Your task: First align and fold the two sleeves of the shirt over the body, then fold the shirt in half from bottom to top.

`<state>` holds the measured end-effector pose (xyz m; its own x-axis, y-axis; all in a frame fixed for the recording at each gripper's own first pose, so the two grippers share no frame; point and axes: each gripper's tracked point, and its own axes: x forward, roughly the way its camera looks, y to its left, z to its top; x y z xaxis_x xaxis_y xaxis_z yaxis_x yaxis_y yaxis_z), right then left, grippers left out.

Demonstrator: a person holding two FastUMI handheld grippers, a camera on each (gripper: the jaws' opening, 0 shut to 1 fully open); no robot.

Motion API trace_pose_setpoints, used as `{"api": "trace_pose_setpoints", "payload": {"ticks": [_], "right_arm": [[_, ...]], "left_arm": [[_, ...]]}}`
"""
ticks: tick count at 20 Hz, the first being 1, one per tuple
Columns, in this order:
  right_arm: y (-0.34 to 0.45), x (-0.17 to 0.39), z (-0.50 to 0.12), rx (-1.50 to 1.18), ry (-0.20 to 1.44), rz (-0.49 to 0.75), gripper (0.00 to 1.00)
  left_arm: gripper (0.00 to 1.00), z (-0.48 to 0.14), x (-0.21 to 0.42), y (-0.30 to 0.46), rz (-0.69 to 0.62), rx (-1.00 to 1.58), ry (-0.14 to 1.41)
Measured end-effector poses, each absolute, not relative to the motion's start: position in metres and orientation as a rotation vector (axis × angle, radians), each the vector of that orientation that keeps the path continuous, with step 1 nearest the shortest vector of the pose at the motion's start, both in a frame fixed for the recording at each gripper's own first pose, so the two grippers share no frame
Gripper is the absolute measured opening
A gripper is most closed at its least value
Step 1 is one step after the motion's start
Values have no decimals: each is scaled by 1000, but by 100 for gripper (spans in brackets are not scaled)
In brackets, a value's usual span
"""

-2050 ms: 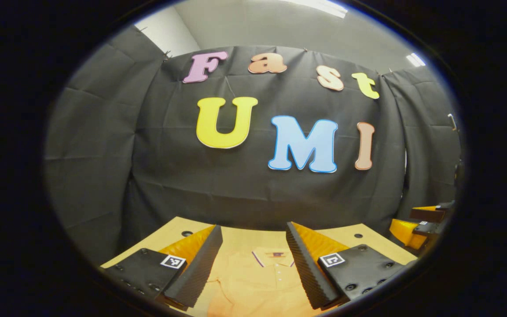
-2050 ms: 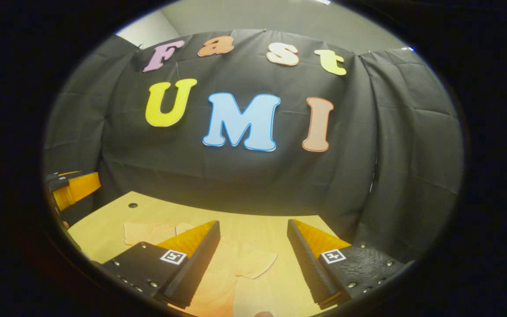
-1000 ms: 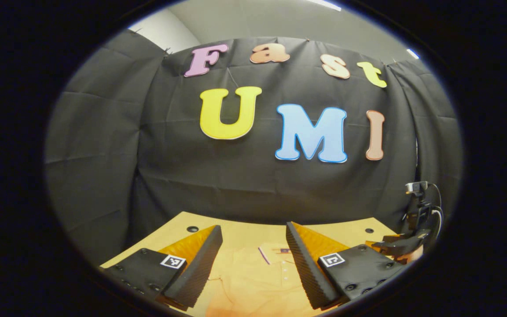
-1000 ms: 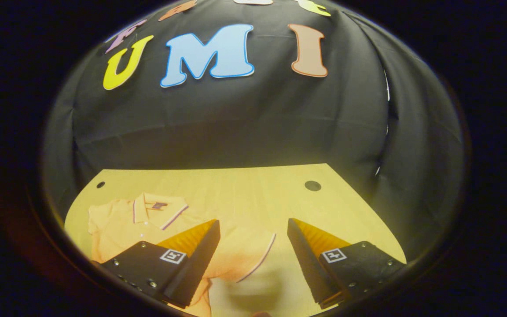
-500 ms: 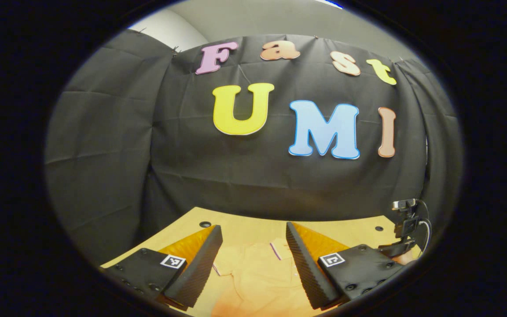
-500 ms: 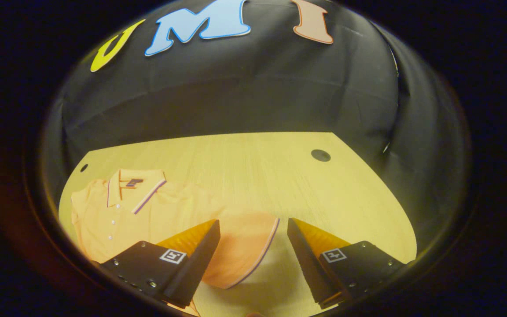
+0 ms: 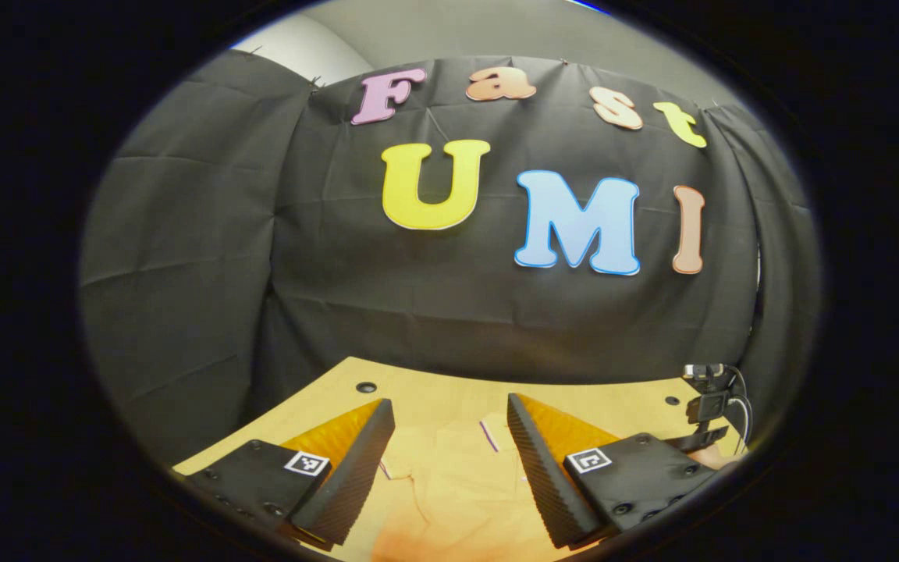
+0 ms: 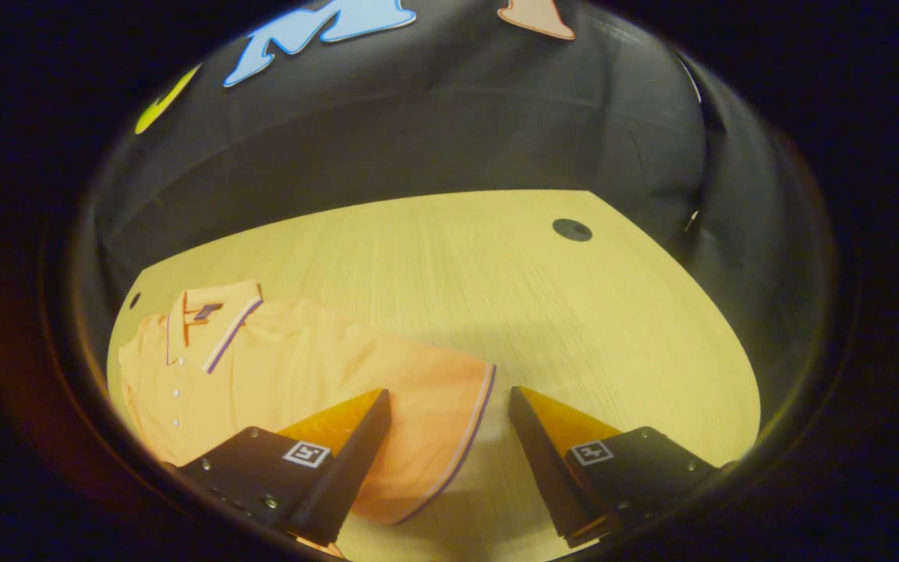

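Orange shirt (image 8: pixel 293 375) lies flat near the counter's (image 8: pixel 574 312) left edge. Right gripper (image 8: pixel 449 457) hangs over its sleeve (image 8: pixel 442 421), jaws spread. Left gripper's (image 7: pixel 449 468) jaws are spread too.

The left gripper view rides low over the near edge of the bench (image 7: pixel 434 390) and faces almost level toward the booth's back wall, so the bench is a thin strip under it, with the left tool (image 7: pixel 449 414) at its bottom. The right gripper view sits higher and tilts down toward the bench (image 8: pixel 496 257), close above the shirt (image 8: pixel 301 375), with the right tool (image 8: pixel 449 402) at its bottom. Both views share the shirt (image 7: pixel 449 484), the bench's far edge and the wall behind it.
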<state>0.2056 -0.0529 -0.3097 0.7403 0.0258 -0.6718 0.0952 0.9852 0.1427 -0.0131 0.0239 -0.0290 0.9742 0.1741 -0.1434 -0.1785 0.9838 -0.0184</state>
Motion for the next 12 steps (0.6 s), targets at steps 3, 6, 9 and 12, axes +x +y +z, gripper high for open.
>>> {"api": "trace_pose_setpoints", "payload": {"ticks": [3, 6, 9, 12], "right_arm": [[-48, 209, -311, 172, 732, -41, 83], [-44, 208, -310, 187, 738, -44, 53], [-40, 210, -308, 187, 731, -28, 24], [-32, 212, -306, 182, 748, -30, 6]], "left_arm": [[94, -29, -14, 25, 183, -30, 141], [93, -29, -16, 27, 192, -25, 141], [93, -29, -17, 29, 198, -27, 141], [93, -28, -18, 30, 207, -28, 140]]}}
